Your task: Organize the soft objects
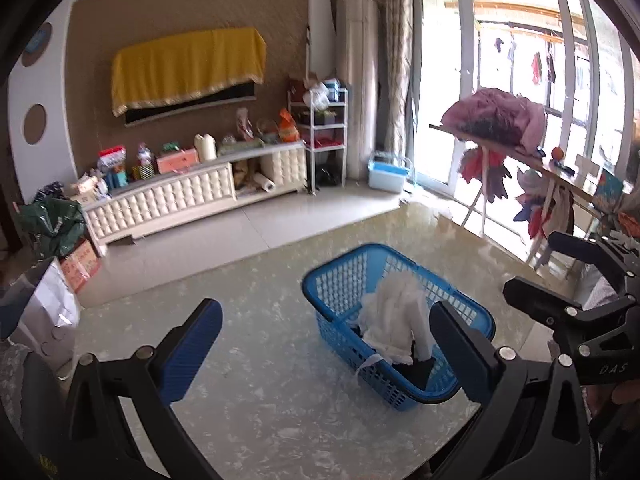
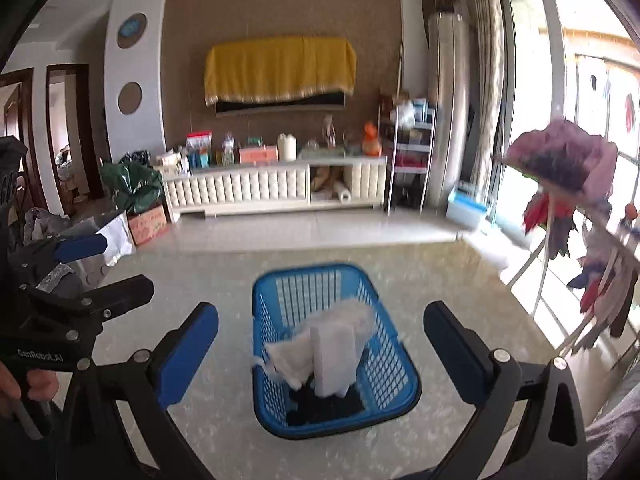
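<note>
A blue plastic basket (image 1: 340, 268) (image 2: 264, 292) stands on the marbled table (image 1: 248, 360) (image 2: 224, 412). Inside it white soft cloths (image 1: 394, 320) (image 2: 332, 344) stick up over a dark item (image 1: 416, 372) (image 2: 328, 404) on the bottom. My left gripper (image 1: 324, 312) (image 2: 124, 264) hovers above and short of the basket, open, with nothing between its blue pads. To its right is my right gripper (image 2: 320, 312) (image 1: 536, 264), also open and empty, raised above the basket's near end. A hand (image 2: 28, 384) holds the left gripper's handle.
The table's right edge (image 1: 512, 248) borders a drying rack (image 1: 480, 200) (image 2: 548, 216) hung with clothes, with a purple cloth (image 1: 496, 116) (image 2: 564, 152) on top. Beyond the table's far edge are tiled floor, a white TV cabinet (image 1: 180, 196) (image 2: 276, 188) and boxes at the left.
</note>
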`<action>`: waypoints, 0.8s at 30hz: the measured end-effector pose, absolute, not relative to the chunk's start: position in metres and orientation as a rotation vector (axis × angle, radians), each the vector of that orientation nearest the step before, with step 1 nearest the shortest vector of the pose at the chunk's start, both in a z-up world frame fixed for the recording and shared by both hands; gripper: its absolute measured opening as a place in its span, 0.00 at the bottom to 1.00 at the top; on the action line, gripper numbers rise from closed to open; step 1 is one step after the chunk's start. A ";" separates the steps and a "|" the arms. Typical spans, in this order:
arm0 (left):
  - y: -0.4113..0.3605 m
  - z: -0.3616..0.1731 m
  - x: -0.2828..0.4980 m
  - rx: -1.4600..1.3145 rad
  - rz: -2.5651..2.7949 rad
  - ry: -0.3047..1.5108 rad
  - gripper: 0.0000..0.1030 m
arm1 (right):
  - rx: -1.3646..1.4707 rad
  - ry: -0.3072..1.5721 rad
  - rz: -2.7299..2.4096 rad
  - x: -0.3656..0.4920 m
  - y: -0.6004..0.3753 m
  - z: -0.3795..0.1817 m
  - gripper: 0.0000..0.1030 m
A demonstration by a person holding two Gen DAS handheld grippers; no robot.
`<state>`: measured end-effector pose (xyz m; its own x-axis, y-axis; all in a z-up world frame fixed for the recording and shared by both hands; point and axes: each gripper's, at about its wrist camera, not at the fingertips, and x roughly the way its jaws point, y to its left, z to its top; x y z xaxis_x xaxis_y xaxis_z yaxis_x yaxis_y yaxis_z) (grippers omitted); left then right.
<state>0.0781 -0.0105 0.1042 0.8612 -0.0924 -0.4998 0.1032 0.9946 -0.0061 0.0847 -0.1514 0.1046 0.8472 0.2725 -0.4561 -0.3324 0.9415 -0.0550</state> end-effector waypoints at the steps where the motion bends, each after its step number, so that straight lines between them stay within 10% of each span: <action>1: -0.010 0.108 0.072 0.023 -0.089 0.506 1.00 | -0.141 0.446 0.318 0.083 -0.150 0.107 1.00; 24: -0.010 0.126 0.029 0.022 -0.047 0.419 1.00 | -0.130 0.402 0.321 0.067 -0.144 0.106 1.00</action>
